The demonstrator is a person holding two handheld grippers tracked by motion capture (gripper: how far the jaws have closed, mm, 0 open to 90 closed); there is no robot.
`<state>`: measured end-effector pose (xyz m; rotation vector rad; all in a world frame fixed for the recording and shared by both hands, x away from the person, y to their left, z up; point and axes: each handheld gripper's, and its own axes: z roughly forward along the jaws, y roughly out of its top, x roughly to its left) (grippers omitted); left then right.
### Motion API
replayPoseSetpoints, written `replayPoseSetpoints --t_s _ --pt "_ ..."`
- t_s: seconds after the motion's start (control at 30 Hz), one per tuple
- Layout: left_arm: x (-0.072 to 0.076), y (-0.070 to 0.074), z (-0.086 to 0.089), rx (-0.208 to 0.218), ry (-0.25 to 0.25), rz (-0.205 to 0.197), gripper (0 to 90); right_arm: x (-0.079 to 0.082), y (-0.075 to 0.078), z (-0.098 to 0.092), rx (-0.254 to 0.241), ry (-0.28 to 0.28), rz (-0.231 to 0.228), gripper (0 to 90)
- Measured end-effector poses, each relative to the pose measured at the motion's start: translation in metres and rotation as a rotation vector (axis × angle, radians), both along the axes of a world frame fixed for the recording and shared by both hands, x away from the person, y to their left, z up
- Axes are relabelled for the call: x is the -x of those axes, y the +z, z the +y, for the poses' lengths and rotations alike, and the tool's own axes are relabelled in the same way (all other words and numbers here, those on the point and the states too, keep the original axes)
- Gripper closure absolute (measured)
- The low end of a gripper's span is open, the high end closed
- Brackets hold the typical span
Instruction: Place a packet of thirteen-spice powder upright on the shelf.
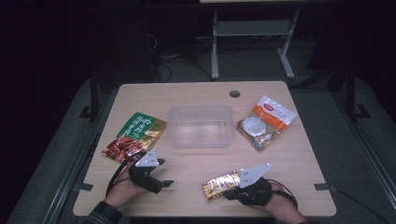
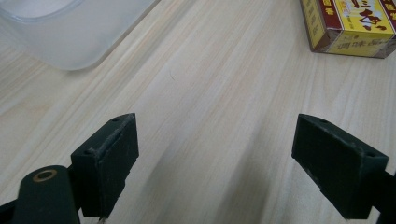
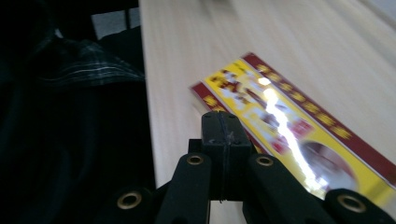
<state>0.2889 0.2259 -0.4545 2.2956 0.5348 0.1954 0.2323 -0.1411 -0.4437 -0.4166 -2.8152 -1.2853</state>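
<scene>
Fingers of the right gripper [image 3: 219, 135] sit pressed together over the light, glossy, slippery snack packet [image 1: 220, 185] near the surface's front edge, best pinched by its thin edge.

Red characters run across the yellow box [image 2: 352, 25] just beyond the left gripper's [image 2: 215, 158] open jaws, too cropped to read for certain. Beside the right gripper's [image 3: 220, 122] shut jaws, that box [image 3: 289, 126] shows dark-red bands of yellow characters, blurred by glare, and nothing reads clearly.
</scene>
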Motion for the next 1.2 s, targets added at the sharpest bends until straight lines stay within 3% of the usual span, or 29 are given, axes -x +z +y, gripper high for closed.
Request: replayPoseSetpoints --t_s 0.17,0.5,1.2 --pt "0.001 -0.001 -0.001 -0.003 -0.006 -0.002 14.3 0.0 -0.004 0.016 0.03 0.042 -0.008 89.9" --pt "0.002 -0.002 -0.003 0.004 -0.001 0.005 14.3 -0.005 -0.008 0.026 0.062 0.054 -0.016 89.9" --pt "0.002 -0.003 -0.005 -0.002 -0.009 0.004 14.3 -0.021 -0.012 0.044 0.095 0.021 -0.03 90.0"
